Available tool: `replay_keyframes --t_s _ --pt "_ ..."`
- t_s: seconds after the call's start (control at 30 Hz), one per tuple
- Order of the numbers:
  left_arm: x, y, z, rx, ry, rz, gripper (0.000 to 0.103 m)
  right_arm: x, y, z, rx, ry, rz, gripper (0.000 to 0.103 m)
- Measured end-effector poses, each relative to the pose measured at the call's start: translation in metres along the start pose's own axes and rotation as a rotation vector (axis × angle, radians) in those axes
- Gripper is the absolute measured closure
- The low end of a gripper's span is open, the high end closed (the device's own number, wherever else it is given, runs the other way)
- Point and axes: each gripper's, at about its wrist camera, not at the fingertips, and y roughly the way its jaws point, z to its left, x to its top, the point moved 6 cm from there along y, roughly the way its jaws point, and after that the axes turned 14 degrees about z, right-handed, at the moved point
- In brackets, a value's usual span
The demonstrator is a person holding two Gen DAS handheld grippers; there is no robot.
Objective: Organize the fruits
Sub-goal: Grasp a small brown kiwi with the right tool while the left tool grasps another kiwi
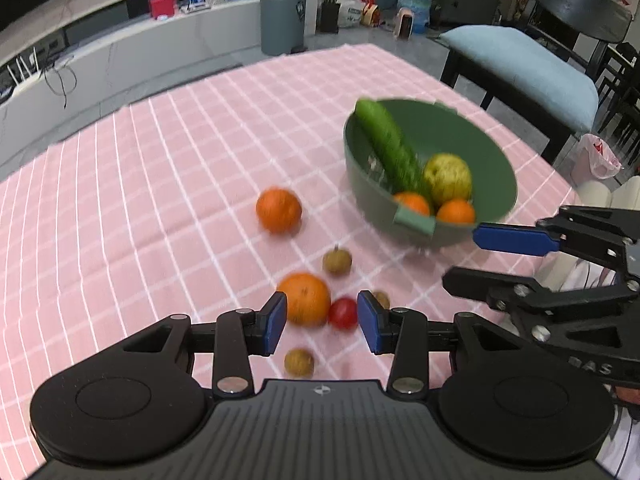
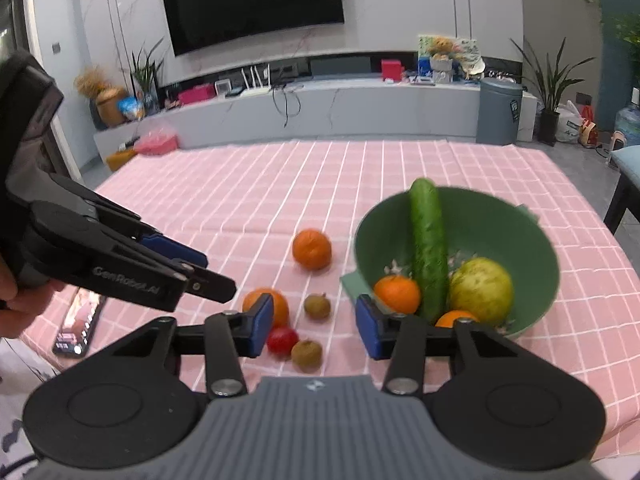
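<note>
A green bowl (image 1: 480,140) (image 2: 500,216) on the pink checked cloth holds a cucumber (image 1: 390,146) (image 2: 428,248), a yellow-green fruit (image 1: 448,178) (image 2: 482,284) and two oranges. Loose on the cloth lie two oranges (image 1: 279,210) (image 1: 304,300), a red tomato (image 1: 343,313) (image 2: 282,341) and three small brown fruits (image 1: 337,261). My left gripper (image 1: 322,322) (image 2: 218,274) hovers open over the near orange and the tomato, holding nothing. My right gripper (image 2: 316,326) (image 1: 460,258) is open and empty, just left of the bowl.
A phone (image 2: 76,328) lies on the cloth's near left corner, under a hand (image 2: 16,300) holding the left gripper. A dark chair with a blue cushion (image 1: 520,68) stands beyond the bowl. The far half of the tablecloth (image 2: 320,176) is bare.
</note>
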Motion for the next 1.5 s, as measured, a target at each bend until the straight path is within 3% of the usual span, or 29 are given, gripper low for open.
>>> replay_keyframes --t_s 0.37,0.63,0.73,0.9,1.23,1.5 --pt "-0.033 0.037 0.009 -0.017 -0.048 0.04 0.055 -0.016 0.05 0.007 -0.027 -0.039 0.107 0.065" --pt "-0.038 0.056 0.014 -0.029 -0.075 0.075 0.057 -0.018 0.073 0.01 -0.024 -0.072 0.155 0.066" --pt "-0.037 0.06 0.016 -0.041 -0.08 0.081 0.058 -0.018 0.082 0.01 -0.022 -0.081 0.171 0.073" --pt "-0.035 0.065 0.02 -0.046 -0.09 0.089 0.058 -0.017 0.091 0.011 -0.019 -0.084 0.188 0.073" --pt "-0.034 0.073 0.026 -0.051 -0.106 0.109 0.075 -0.015 0.102 0.01 -0.014 -0.073 0.203 0.077" --pt "-0.034 0.073 0.024 -0.035 -0.1 0.109 0.076 -0.016 0.1 0.009 -0.014 -0.065 0.209 0.08"
